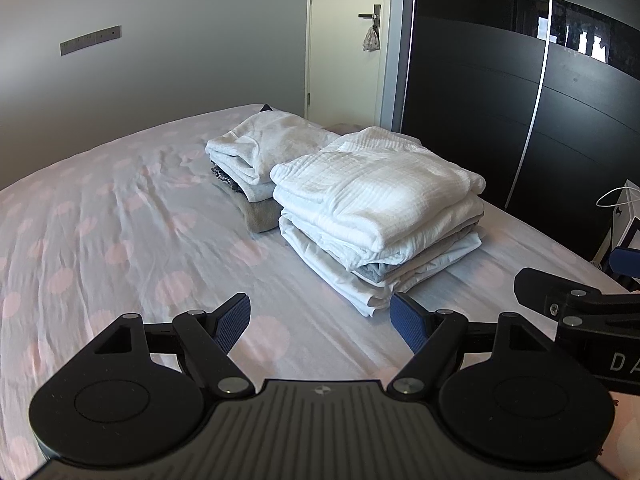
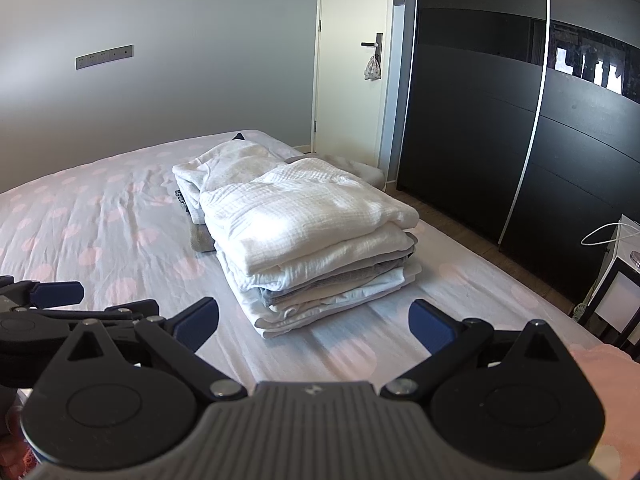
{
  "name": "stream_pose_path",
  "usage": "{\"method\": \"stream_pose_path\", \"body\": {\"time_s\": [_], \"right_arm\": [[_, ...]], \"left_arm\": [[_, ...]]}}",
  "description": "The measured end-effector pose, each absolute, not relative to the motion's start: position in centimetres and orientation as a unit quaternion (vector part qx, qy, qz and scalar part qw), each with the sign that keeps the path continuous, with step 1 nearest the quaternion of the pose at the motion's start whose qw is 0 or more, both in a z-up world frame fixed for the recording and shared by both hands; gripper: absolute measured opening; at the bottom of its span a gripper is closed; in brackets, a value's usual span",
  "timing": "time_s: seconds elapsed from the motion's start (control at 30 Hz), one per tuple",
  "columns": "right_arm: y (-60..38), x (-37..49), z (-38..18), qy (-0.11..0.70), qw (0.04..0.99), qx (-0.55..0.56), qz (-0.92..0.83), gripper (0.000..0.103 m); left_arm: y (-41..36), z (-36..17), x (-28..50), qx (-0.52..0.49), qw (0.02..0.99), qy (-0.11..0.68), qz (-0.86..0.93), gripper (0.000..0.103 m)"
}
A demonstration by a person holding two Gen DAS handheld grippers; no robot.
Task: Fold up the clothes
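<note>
A stack of folded white and grey clothes [image 1: 376, 216] lies on the bed, seen in the right wrist view as the near stack [image 2: 316, 240]. Behind it sits a second folded pile [image 1: 256, 152], topped by a pale garment [image 2: 228, 168]. My left gripper [image 1: 320, 322] hovers open just short of the near stack, nothing between its blue pads. My right gripper [image 2: 314, 326] is open too, in front of the same stack, holding nothing. Each gripper shows at the edge of the other's view: the right one [image 1: 576, 304], the left one [image 2: 60, 300].
The bed sheet [image 1: 120, 220] is pale with pink dots and spreads wide to the left. A black sliding wardrobe [image 2: 500, 120] stands at the right, a white door [image 2: 352, 80] behind. A white paper bag [image 1: 628, 216] sits by the bed's right edge.
</note>
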State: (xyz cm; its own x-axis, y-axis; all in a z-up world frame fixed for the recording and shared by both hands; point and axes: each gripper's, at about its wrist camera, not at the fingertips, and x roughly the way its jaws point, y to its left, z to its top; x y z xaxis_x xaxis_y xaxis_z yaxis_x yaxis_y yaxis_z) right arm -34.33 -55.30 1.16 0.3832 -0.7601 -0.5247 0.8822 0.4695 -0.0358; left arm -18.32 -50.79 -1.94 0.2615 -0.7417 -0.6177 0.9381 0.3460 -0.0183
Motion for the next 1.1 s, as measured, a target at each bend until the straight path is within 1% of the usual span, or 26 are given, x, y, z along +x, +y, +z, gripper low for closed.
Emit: {"method": "stream_pose_path", "body": {"time_s": [1.1], "right_arm": [[-55.19,-34.37,0.94,0.245,0.822,0.130,-0.497,0.102]], "left_arm": [[-50.95,-2.11,-18.43,0.182,0.771,0.280,-0.542,0.075]]}}
